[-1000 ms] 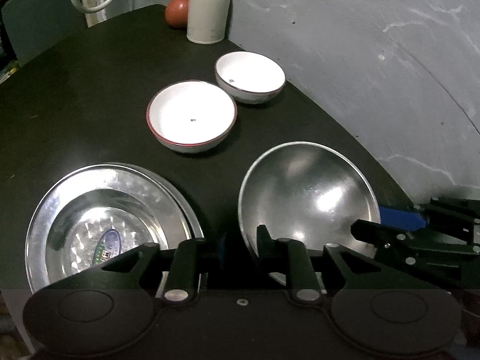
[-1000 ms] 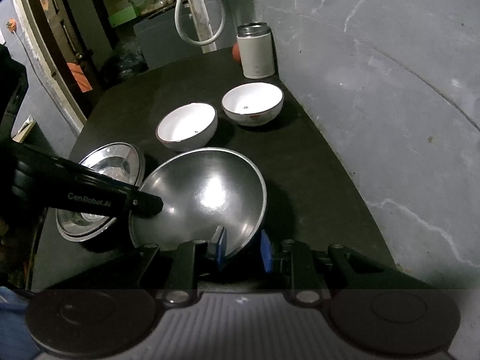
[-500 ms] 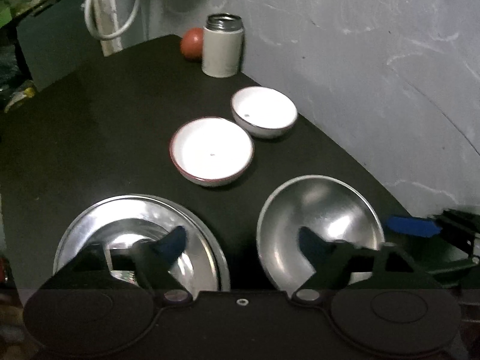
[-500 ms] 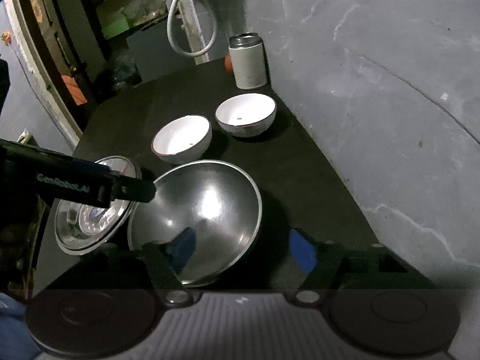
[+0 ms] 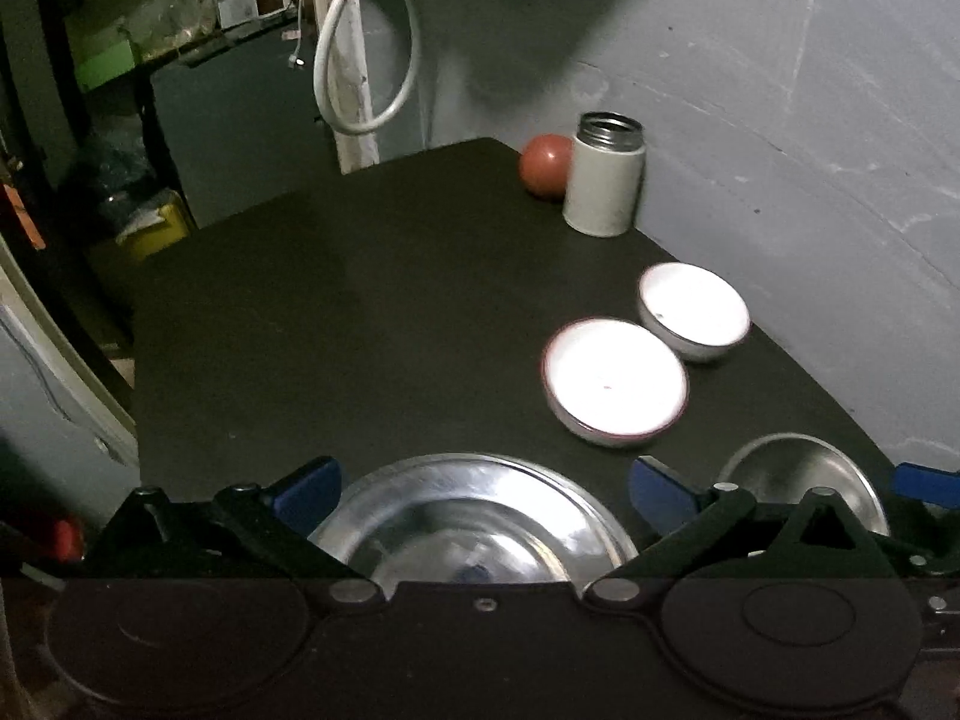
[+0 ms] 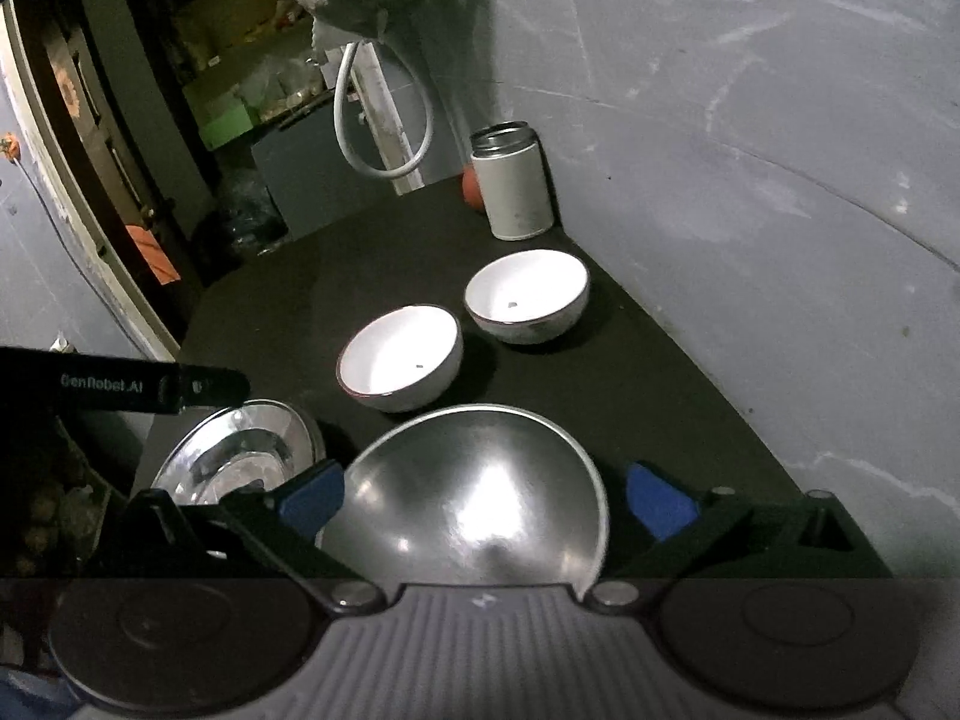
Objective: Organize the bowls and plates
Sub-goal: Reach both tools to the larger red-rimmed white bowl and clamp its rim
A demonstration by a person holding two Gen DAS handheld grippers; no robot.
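My left gripper (image 5: 483,495) is open, its blue pads (image 5: 306,492) standing either side of the stacked steel plates (image 5: 474,516) just below it. To the right sits the steel bowl (image 5: 801,480). My right gripper (image 6: 486,498) is open too, its pads apart on both sides of that steel bowl (image 6: 474,504), which rests upright on the table. Beyond stand two white bowls, the nearer red-rimmed one (image 6: 402,360) and the farther one (image 6: 528,297), side by side. The steel plates (image 6: 240,456) lie left of the steel bowl.
A white flask with a steel rim (image 5: 606,183) and a red round thing (image 5: 543,165) stand at the far corner of the black table (image 5: 360,330). A grey wall runs along the right edge. The left gripper's black body (image 6: 150,387) hangs above the plates.
The right gripper let go of the steel bowl's rim and opened. The left gripper opened too. Both have pulled back and tilted up, so more of the room shows.
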